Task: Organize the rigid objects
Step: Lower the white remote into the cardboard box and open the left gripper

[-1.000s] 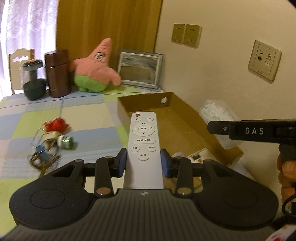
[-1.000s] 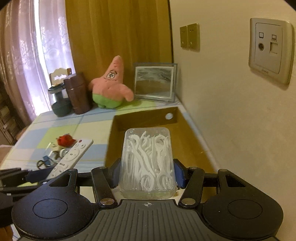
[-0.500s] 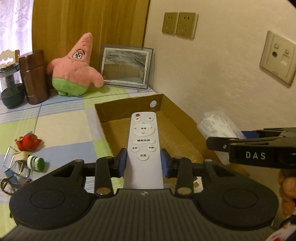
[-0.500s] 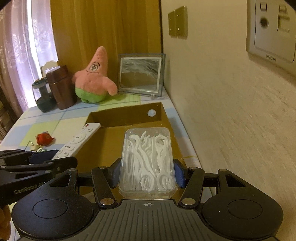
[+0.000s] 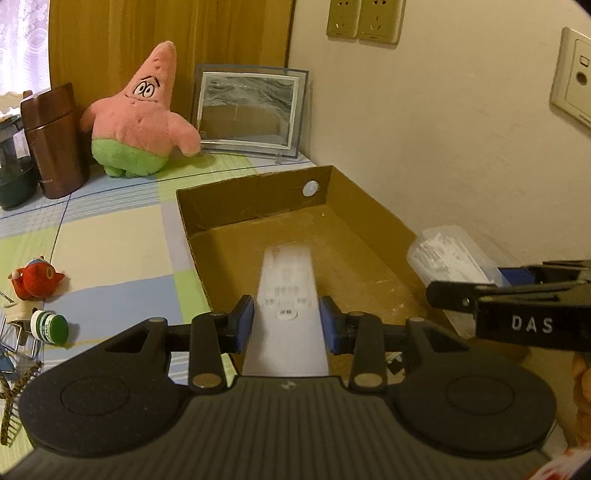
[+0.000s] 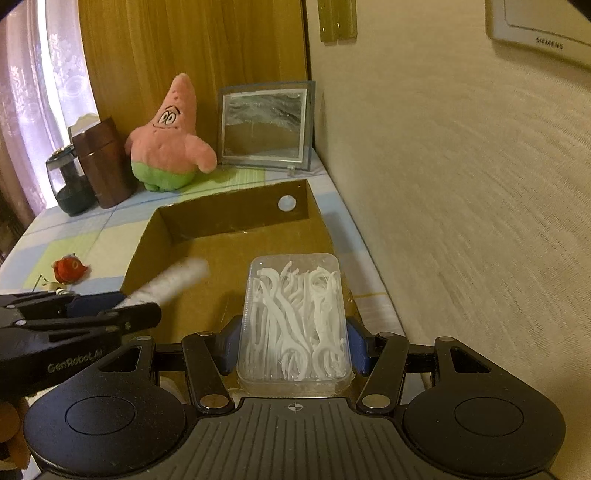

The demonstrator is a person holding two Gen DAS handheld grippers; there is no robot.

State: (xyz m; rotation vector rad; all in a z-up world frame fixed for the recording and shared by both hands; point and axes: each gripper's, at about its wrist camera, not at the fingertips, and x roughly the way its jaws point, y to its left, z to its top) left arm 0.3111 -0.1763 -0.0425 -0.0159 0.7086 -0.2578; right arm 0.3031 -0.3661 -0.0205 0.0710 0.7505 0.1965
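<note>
My left gripper [image 5: 287,325] is shut on a white remote [image 5: 286,280], which reaches out over the open cardboard box [image 5: 258,199]. The remote is smeared with motion in both views, while the gripper is sharp. In the right wrist view the remote [image 6: 177,280] sticks out from the left gripper's fingers [image 6: 110,317] above the box's left wall [image 6: 144,254]. My right gripper [image 6: 295,350] is shut on a clear case of white floss picks [image 6: 295,317], held over the right side of the box floor. That case [image 5: 450,254] also shows in the left wrist view, above the box's right wall.
A pink star plush [image 5: 140,122], a framed picture [image 5: 251,110] and a brown canister [image 5: 51,140] stand behind the box. A red toy [image 5: 35,280], a green-capped bottle [image 5: 50,326] and small clutter lie on the checked cloth to the left. The wall with sockets [image 5: 364,16] runs close along the right.
Both grippers have moved forward and down over the box with their loads. The remote, sharp before, is now blurred and its far end sits lower.
</note>
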